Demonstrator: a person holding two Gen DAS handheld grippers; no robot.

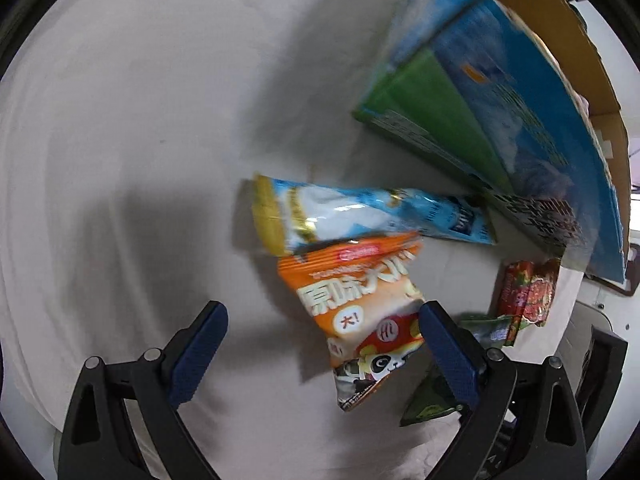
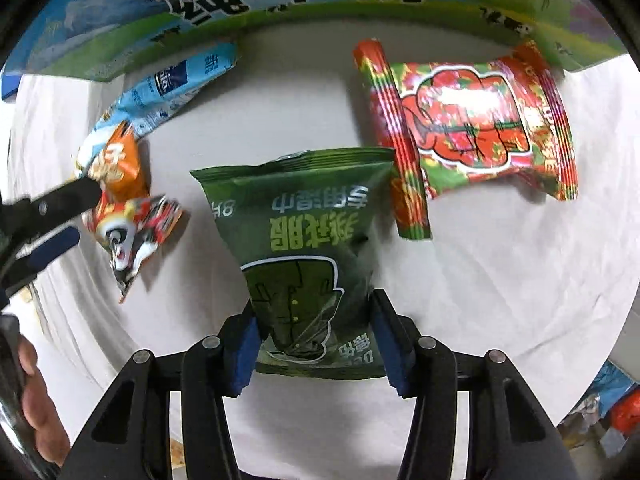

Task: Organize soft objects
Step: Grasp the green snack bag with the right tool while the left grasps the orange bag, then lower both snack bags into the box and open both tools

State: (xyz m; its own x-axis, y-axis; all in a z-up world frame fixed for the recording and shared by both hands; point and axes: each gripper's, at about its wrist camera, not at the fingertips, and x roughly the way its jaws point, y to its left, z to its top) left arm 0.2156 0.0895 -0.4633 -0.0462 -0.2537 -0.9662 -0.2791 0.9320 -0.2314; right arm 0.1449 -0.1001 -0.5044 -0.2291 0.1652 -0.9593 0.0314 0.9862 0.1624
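An orange snack packet with a panda (image 1: 360,312) lies on the white cloth, partly over a light blue packet (image 1: 360,212). My left gripper (image 1: 324,320) is open, its right finger resting over the orange packet's lower edge; it also shows in the right wrist view (image 2: 68,216) beside the orange packet (image 2: 128,200). My right gripper (image 2: 316,324) is shut on a dark green packet (image 2: 304,240), held by its lower end. A red and green packet (image 2: 472,128) lies to the upper right. The blue packet (image 2: 176,84) lies at upper left.
A large blue and green milk carton box (image 1: 500,120) with open cardboard flaps stands at the cloth's edge; it also fills the top of the right wrist view (image 2: 280,4). The white cloth (image 1: 140,140) covers the table. A hand (image 2: 36,392) shows at lower left.
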